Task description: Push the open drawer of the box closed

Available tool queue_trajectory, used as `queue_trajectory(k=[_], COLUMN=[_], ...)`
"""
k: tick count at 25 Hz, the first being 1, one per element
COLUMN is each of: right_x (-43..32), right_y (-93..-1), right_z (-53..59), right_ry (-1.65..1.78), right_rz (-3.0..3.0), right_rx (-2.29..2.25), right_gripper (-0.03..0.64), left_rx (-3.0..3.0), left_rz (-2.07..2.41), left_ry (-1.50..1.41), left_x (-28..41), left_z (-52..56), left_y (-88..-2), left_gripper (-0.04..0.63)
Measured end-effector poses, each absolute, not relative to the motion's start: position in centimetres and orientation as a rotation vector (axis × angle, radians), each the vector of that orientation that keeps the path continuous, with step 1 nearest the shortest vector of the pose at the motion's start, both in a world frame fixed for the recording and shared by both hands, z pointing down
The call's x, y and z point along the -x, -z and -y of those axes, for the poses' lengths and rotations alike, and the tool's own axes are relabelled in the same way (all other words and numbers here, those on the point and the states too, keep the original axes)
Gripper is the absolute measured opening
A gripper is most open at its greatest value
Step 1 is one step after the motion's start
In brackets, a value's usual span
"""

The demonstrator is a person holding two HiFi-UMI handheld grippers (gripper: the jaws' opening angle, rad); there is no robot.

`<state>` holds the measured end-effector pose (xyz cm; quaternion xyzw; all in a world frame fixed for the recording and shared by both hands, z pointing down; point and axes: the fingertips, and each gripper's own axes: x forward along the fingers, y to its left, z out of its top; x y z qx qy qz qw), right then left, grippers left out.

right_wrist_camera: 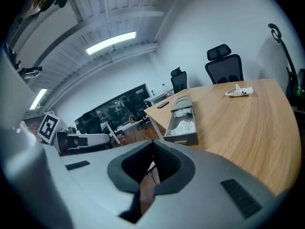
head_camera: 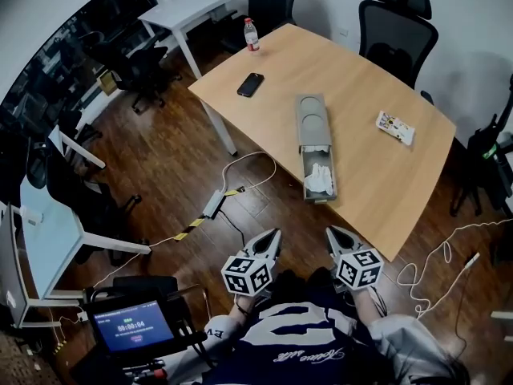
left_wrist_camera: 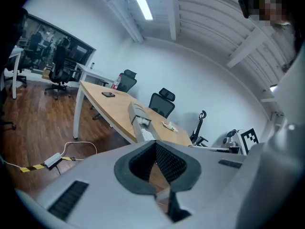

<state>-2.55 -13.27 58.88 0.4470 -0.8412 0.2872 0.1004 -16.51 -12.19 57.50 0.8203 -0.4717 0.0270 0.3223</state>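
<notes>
Status: approach step, with no contact made. The left gripper (head_camera: 269, 244) and the right gripper (head_camera: 337, 240) are both held low in front of my body, off the near edge of the table (head_camera: 377, 195) and well apart from the work.

Jaw condition: in the left gripper view the pads are drawn together with only a thin slit between them and nothing in it. The right gripper view shows the same, so that gripper is also closed and empty.

Location of the work: the box (head_camera: 313, 119) lies lengthwise on the wooden table, and its drawer (head_camera: 319, 198) is pulled out toward me. A white cloth (head_camera: 319, 178) lies inside the drawer. The drawer front faces my side of the table and sits close to the edge. A phone (head_camera: 250, 84), a bottle (head_camera: 252, 34) and a small packet (head_camera: 395, 127) are also on the table, all clear of the drawer's line of travel.

Assessment: the task has not yet begun. In my judgement the right gripper is the better placed. The next move is to bring its closed tips flat against the middle of the drawer front, then push straight along the box's length. An off-centre push risks the box skidding or turning, so the left gripper may need to steady the far end
</notes>
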Motion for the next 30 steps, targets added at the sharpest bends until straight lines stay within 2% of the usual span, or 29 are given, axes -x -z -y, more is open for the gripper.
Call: queue_trajectory(k=[14, 30], right_x=[2.6, 2.2], right_y=[-68.2, -68.7], right_z=[21.0, 24.2], right_ry=[-0.948, -0.996], right_rz=[2.304, 2.296], right_rx=[-1.193, -1.098], right_gripper=[-0.009, -0.005], left_rx=[-2.066, -2.065], left_rz=[1.314, 1.323], left_ry=[-0.058, -0.117], left_x=[20.1, 18.3], left_z=[21.0, 25.2], left_y=[-59.3, -58.8], left_gripper=[-0.001, -0.002])
